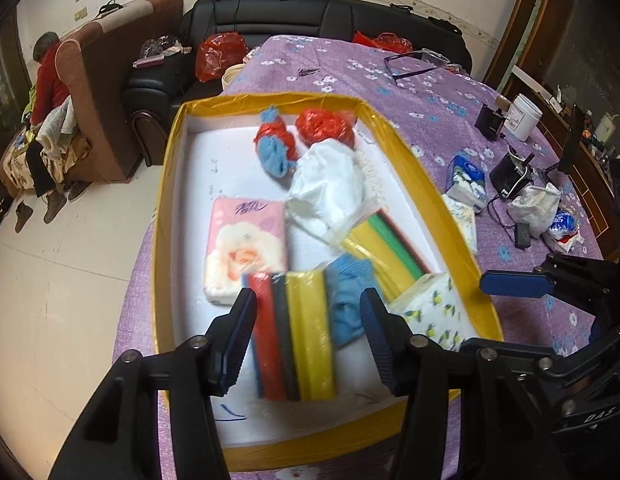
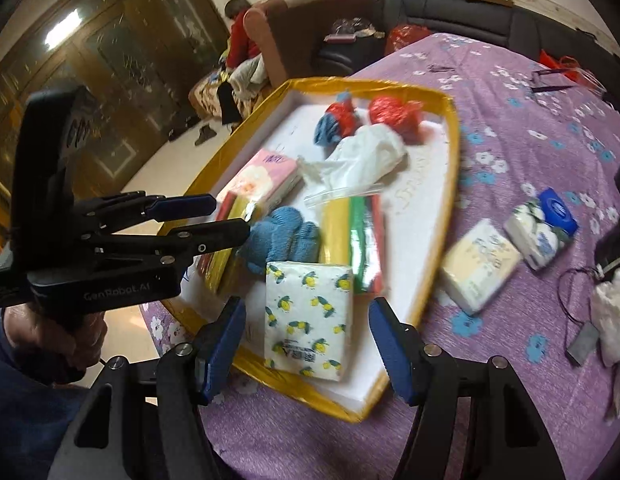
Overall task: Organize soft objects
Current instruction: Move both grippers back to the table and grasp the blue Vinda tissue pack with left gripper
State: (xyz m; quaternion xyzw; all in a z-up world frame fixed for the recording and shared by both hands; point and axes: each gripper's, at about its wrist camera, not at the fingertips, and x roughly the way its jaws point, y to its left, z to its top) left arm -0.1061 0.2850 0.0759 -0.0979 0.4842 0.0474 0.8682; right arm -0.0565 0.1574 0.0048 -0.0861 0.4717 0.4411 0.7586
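Hovering apart-jawed over yellow-rimmed tray (image 1: 393, 128): left gripper (image 1: 308, 322) around sponge pack (image 1: 294, 332), right gripper (image 2: 308, 338) around lemon-print tissue pack (image 2: 308, 320), gripping nothing.

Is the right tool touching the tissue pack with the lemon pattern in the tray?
Apart. In the right wrist view, the right tool stands open with the lemon tissue pack lying in the tray between its fingers; a clear gap shows on both sides.

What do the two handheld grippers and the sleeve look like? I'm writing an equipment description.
Both the left gripper and the right gripper are black linkage frames with silver rivets and ribbed blue finger pads. The left's body carries white lettering. The sleeve is dark blue.
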